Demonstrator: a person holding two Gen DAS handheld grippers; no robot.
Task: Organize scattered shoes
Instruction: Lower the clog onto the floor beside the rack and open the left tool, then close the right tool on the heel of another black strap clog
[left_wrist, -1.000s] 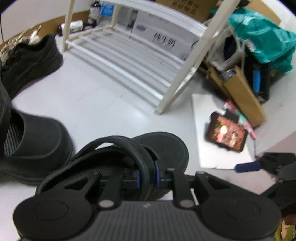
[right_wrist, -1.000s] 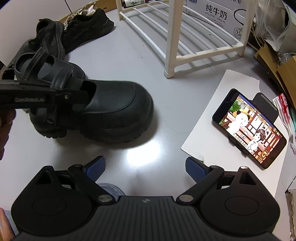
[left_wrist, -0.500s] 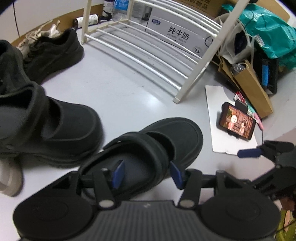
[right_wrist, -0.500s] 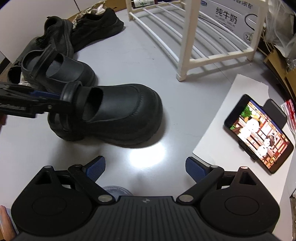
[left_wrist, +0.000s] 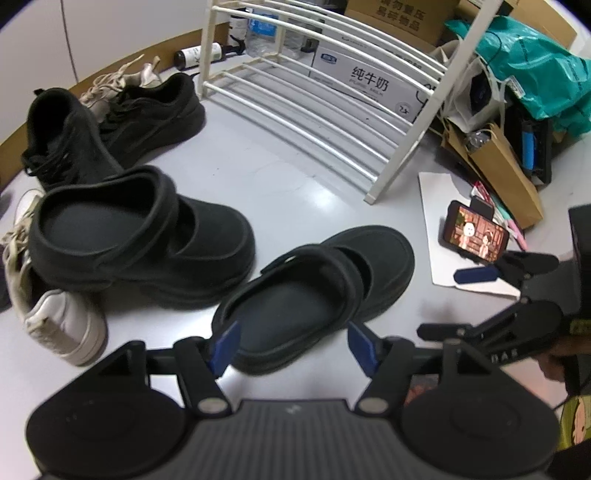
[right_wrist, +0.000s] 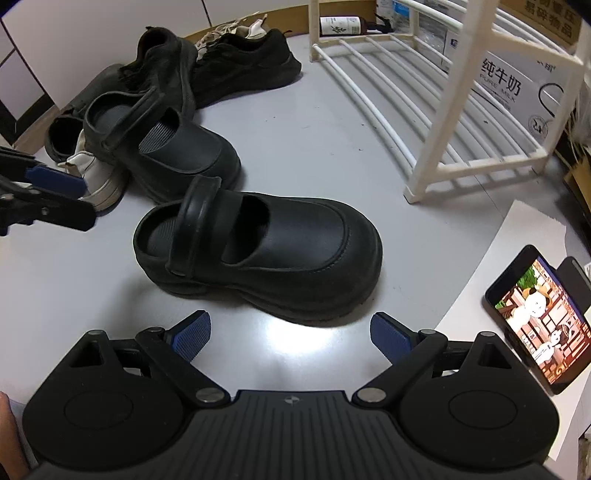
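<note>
I see the white rack (left_wrist: 321, 110) and propped phone (left_wrist: 476, 232) beyond the black clog (left_wrist: 321, 288) on the floor beside its mate (left_wrist: 147, 236), my left gripper (left_wrist: 293, 345) opening, clear of its heel, right gripper (right_wrist: 291, 334) wide, empty.

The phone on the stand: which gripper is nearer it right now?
Right. The right gripper hovers just beside the phone; the left gripper, jaws opening, sits beyond the near clog.
</note>
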